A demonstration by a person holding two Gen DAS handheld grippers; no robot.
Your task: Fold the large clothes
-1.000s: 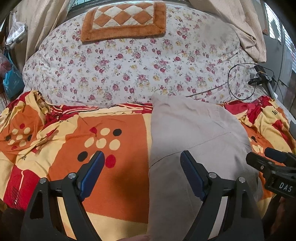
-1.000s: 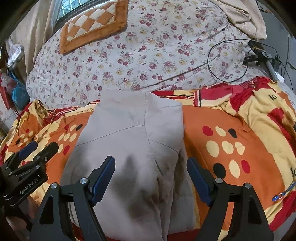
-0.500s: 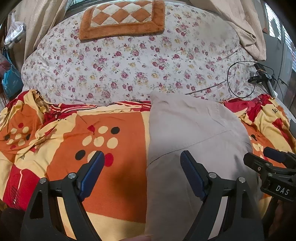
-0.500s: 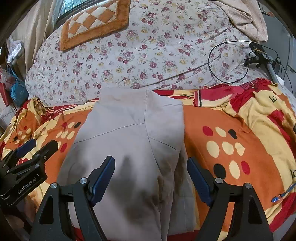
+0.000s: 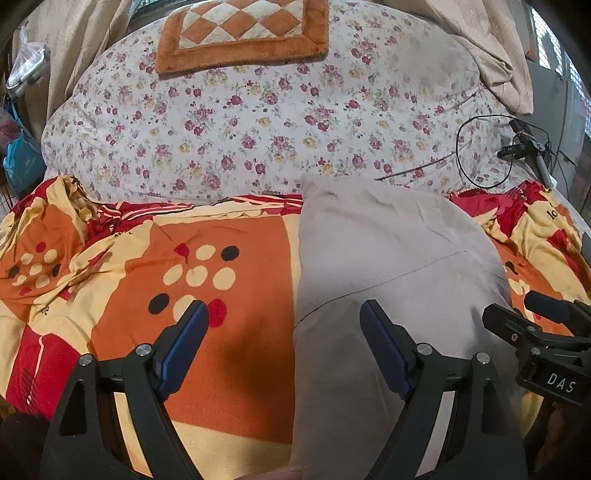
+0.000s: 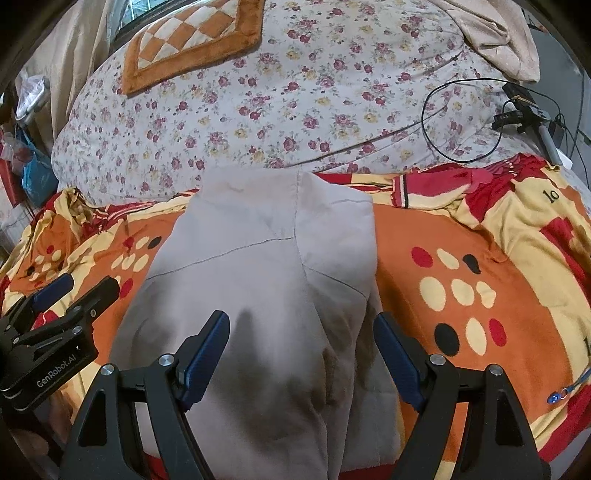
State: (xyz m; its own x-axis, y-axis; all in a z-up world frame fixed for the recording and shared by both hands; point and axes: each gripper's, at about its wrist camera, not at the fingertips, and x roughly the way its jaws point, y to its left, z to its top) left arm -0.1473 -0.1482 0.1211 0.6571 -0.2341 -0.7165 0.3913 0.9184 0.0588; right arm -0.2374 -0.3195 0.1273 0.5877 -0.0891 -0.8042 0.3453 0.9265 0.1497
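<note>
A grey garment [image 5: 388, 266] lies folded lengthwise on the orange, red and yellow bedspread [image 5: 229, 266]; it also shows in the right wrist view [image 6: 266, 266]. My left gripper [image 5: 282, 321] is open and empty, hovering over the garment's left edge. My right gripper [image 6: 301, 332] is open and empty above the garment's near right part. Each gripper appears at the side of the other's view, the right one [image 5: 546, 332] and the left one [image 6: 55, 321].
A floral quilt [image 5: 258, 122] fills the far half of the bed, with an orange checked mat [image 5: 243, 33] on top. A black cable and small tripod [image 5: 524, 147] lie at the far right. Beige curtains hang behind. Bags sit at the left [image 5: 18, 162].
Both grippers have drifted slightly, so the garment sits a little nearer in each view. Both stay open; the garment has not moved.
</note>
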